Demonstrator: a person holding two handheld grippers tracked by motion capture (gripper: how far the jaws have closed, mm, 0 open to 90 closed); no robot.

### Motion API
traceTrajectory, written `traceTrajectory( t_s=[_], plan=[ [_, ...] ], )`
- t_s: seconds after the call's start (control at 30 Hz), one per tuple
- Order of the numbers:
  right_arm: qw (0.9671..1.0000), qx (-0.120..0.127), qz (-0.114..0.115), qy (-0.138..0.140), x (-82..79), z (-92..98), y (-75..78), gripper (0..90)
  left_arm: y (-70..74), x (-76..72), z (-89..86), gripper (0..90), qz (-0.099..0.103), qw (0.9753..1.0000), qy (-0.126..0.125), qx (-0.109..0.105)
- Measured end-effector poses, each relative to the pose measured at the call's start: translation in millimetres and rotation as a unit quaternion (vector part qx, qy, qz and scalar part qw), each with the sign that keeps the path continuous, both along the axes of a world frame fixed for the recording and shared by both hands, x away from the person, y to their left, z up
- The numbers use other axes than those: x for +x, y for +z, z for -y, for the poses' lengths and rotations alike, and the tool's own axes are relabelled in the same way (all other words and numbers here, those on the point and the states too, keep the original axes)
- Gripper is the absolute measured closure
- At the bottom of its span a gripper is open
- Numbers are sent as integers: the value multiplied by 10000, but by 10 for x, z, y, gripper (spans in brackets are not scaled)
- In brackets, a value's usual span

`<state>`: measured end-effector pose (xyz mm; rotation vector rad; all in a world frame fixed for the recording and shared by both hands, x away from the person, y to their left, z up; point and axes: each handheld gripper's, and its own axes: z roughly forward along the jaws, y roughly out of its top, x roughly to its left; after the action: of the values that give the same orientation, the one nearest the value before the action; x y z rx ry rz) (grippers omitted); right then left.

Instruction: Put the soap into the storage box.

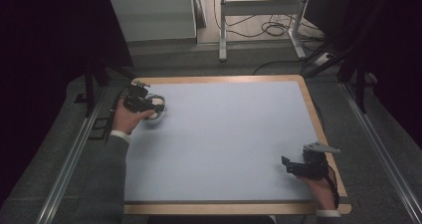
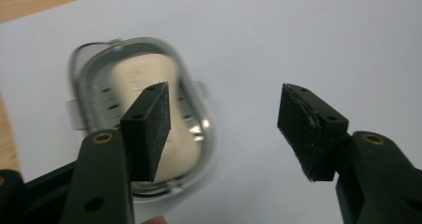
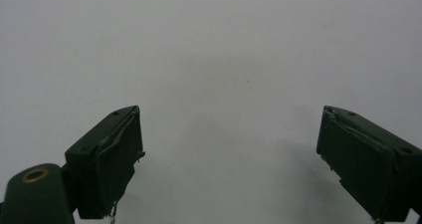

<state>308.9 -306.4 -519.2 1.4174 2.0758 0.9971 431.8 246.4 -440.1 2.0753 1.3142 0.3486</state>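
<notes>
A small oval metal dish [image 2: 92, 59] holding a cream bar of soap [image 2: 130, 73] sits on the pale blue mat [image 1: 224, 129] near its far left corner; the same dish [image 1: 158, 115] shows in the high view. My left gripper [image 2: 224, 92] hovers open just above it. One jaw stands over the soap and the other over bare mat, with nothing between them. From above, the left gripper [image 1: 152, 106] partly covers the dish. My right gripper [image 1: 289, 166] is at the near right of the mat. It is wide open [image 3: 229, 115] over bare mat.
The mat lies on a wooden board [image 1: 313, 109] whose edge frames it. Metal rails [image 1: 74, 149] run along both sides of the table. A metal stand [image 1: 259, 7] and loose cables [image 1: 273, 30] are on the floor beyond the far edge.
</notes>
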Motion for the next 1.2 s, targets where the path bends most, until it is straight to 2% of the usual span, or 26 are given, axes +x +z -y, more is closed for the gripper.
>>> traceTrajectory(
  t_s=[0.13, 0.23, 0.4, 0.47, 0.57, 0.7, 0.87, 0.97, 1.07, 1.2],
  plan=[
    [10000, -6, -12, -15, -19, 5, -2, 106, 15, -190, 119, 375, 144, 9994, -321, 28],
    [10000, 2, 6, -21, -32, 9, 13, 106, -4, -352, 203, 359, 193, 9979, -610, 21],
    [10000, -37, 3, 12, -29, -12, 5, 106, -90, -615, 281, 350, 298, 9962, -819, -57],
    [10000, -21, -6, 9, -30, -18, 8, 106, -127, -723, 299, 354, 401, 9959, -807, -82],
    [10000, -11, 9, -1, -34, -17, 19, 106, -189, -870, 326, 354, 441, 9952, -878, -51],
    [10000, -10, 36, 7, -41, -29, 28, 106, -326, -1048, 330, 347, 347, 9953, -895, -86],
    [10000, -44, 25, 16, -41, -34, 25, 106, -551, -1254, 271, 340, 196, 9968, -765, -152],
    [10000, -46, 28, 10, -39, -30, 24, 106, -663, -1342, 258, 332, 129, 9971, -744, -78],
    [10000, -40, 32, 4, -43, -34, 26, 106, -783, -1408, 225, 324, 75, 9974, -681, -205],
    [10000, -57, 44, 19, -45, -49, 27, 106, -813, -1404, 183, 316, 29, 9979, -614, -193]
  ],
)
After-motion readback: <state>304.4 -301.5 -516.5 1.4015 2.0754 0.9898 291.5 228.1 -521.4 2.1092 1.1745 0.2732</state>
